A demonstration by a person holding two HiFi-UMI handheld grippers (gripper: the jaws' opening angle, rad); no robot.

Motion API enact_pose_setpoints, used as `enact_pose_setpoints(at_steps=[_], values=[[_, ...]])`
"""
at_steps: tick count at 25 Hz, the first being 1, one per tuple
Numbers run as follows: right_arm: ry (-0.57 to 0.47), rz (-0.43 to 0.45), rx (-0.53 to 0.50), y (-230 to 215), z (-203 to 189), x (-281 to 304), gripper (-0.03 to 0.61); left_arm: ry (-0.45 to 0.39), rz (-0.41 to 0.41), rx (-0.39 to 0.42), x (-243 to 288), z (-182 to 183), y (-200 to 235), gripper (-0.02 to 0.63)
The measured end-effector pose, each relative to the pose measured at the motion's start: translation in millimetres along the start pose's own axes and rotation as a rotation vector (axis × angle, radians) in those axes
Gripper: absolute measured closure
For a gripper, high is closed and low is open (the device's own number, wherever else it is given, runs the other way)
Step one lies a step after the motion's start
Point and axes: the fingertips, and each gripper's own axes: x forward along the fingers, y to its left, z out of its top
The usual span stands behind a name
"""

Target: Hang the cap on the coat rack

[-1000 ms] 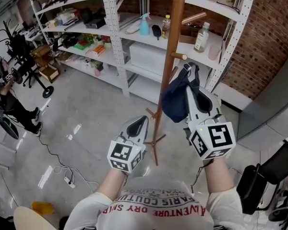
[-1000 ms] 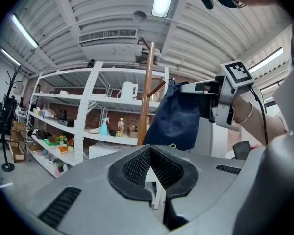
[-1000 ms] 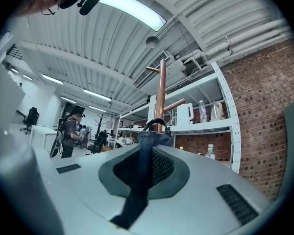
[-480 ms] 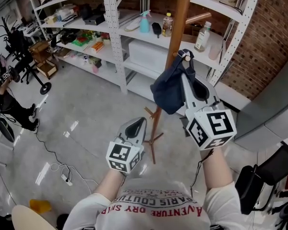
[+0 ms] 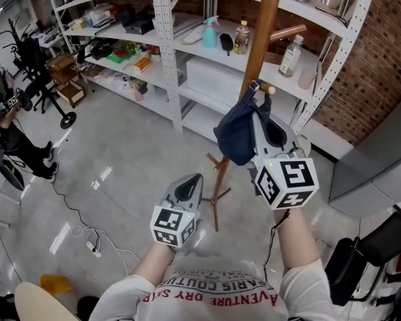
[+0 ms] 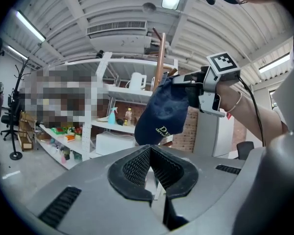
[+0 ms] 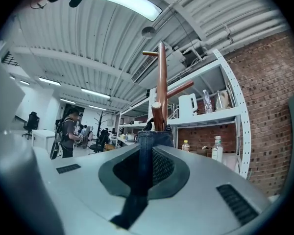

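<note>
Head view shows the right gripper [image 5: 256,112] clamped on the back strap of the navy cap [image 5: 235,131], whose crown hangs beside the coat rack [image 5: 262,25] pole. The strap meets the tip of a lower peg [image 5: 266,89]. I cannot tell whether it is hooked, so seating it and letting go seem left. The left gripper [image 5: 191,184] is closed, empty and low. A spray bottle [image 5: 209,33] and plastic bottles [image 5: 240,37] stand near the shelf [image 5: 187,49] front edge, contents unreadable.

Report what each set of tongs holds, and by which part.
Right tongs: shut on the dark blue cap, pinching its narrow fabric strap. Left tongs: shut, holding nothing.
</note>
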Motion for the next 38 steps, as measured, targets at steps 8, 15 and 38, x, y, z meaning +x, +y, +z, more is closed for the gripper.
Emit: enact_pose_setpoints(at_steps=[8,15,38], values=[[0.056,-0.002,0.015,-3,-16,21,0.561,0.024,0.003,0.0,-1,-9,3,0.609],[0.044,-0.028,0.026,-10,-32,17,0.56,0.036,0.032,-0.012,-5,-18,9,0.609],[0.046,-0.086,0.119,-3,-72,-73,0.538,-0.053,-0.005,0.054,-12,25,-28,0.609]])
